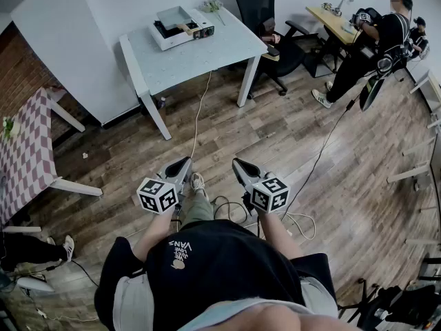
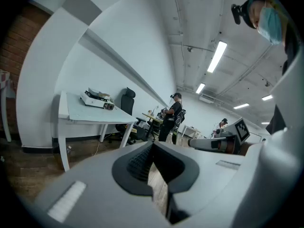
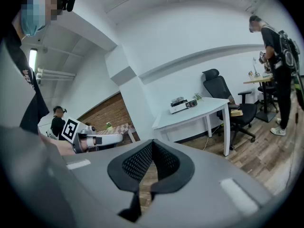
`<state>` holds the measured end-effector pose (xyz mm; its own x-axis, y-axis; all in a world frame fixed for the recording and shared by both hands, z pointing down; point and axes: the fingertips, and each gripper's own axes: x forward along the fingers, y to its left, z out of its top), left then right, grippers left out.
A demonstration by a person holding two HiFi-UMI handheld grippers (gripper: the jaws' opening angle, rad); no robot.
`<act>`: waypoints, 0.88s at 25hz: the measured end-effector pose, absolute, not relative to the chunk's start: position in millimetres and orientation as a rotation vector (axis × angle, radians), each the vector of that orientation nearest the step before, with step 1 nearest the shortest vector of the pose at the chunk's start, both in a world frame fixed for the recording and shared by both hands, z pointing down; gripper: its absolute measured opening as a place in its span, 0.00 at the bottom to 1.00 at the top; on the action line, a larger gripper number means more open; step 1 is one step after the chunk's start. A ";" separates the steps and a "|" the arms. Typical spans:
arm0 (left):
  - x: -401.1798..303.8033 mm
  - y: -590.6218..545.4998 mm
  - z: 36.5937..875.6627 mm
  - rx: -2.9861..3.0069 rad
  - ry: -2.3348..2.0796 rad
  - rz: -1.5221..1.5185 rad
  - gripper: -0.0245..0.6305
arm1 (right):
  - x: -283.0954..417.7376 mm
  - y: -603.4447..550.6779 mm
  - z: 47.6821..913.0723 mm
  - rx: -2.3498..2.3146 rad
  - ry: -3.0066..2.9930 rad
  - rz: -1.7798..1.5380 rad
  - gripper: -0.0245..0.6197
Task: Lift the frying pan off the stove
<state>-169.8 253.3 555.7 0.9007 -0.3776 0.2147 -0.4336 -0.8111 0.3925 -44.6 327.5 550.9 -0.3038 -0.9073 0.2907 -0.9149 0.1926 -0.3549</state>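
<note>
1. a white table (image 1: 213,50) stands across the room from the person holding the grippers. its long near edge faces them, and its back edge lies close to a white wall.
2. a broad stretch of wooden floor (image 1: 275,136) lies open between the table's near edge and the two grippers, which are well apart from the table.
3. a thin cable (image 1: 200,109) drops from the table's near edge and trails across that floor toward the person's feet.
4. a black office chair (image 1: 265,19) sits just beside the table's right end. further right of the table, past the chair, a standing person (image 1: 375,47) is by a wooden desk (image 1: 331,19).
5. well to the left of the table is a second table with a checked cloth (image 1: 24,150), with bare floor between them.
6. a white portable stove (image 1: 176,26) rests on the table's far left part, near the back edge.
7. the frying pan (image 1: 172,17) sits on top of the stove. it looks grey, flat and squarish from above, with a short pale brown handle pointing toward the table's right end. it is too small to tell more.
8. the left gripper (image 1: 180,165) points toward the table, its jaws pressed together with nothing between them.
9. the right gripper (image 1: 238,163), just beside the left one, also points toward the table, jaws closed and empty.
</note>
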 end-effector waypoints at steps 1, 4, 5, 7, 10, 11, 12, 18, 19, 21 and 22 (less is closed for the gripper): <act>-168.7 258.2 556.4 2.623 -0.585 0.177 0.04 | -45.2 330.7 550.4 1.842 -2.414 0.732 0.05; -166.0 267.3 557.6 2.620 -0.579 0.181 0.04 | -46.1 337.0 548.8 1.836 -2.416 0.717 0.05; -164.4 267.5 557.0 2.620 -0.581 0.180 0.04 | -45.1 336.8 547.7 1.835 -2.417 0.712 0.05; -160.6 265.3 554.9 2.621 -0.586 0.171 0.04 | -42.0 334.4 546.5 1.830 -2.419 0.710 0.05; -153.1 259.2 548.4 2.618 -0.548 0.111 0.04 | -43.3 327.4 546.6 1.784 -2.454 0.744 0.05; -149.1 255.7 545.2 2.611 -0.523 0.078 0.04 | -44.8 323.0 545.8 1.763 -2.473 0.753 0.05; -144.6 251.3 542.6 2.599 -0.503 0.048 0.05 | -45.1 317.6 544.8 1.754 -2.485 0.749 0.05; -119.9 209.6 534.7 2.540 -0.487 -0.006 0.37 | -18.4 271.7 542.5 1.833 -2.434 0.727 0.37; -116.9 200.1 533.9 2.535 -0.491 -0.011 0.37 | -13.7 262.0 542.3 1.830 -2.431 0.734 0.37; -111.8 181.2 534.3 2.522 -0.488 -0.007 0.38 | -5.6 241.3 541.8 1.824 -2.422 0.740 0.37; -109.5 171.0 534.7 2.517 -0.484 -0.001 0.38 | -2.1 229.7 540.4 1.825 -2.422 0.741 0.37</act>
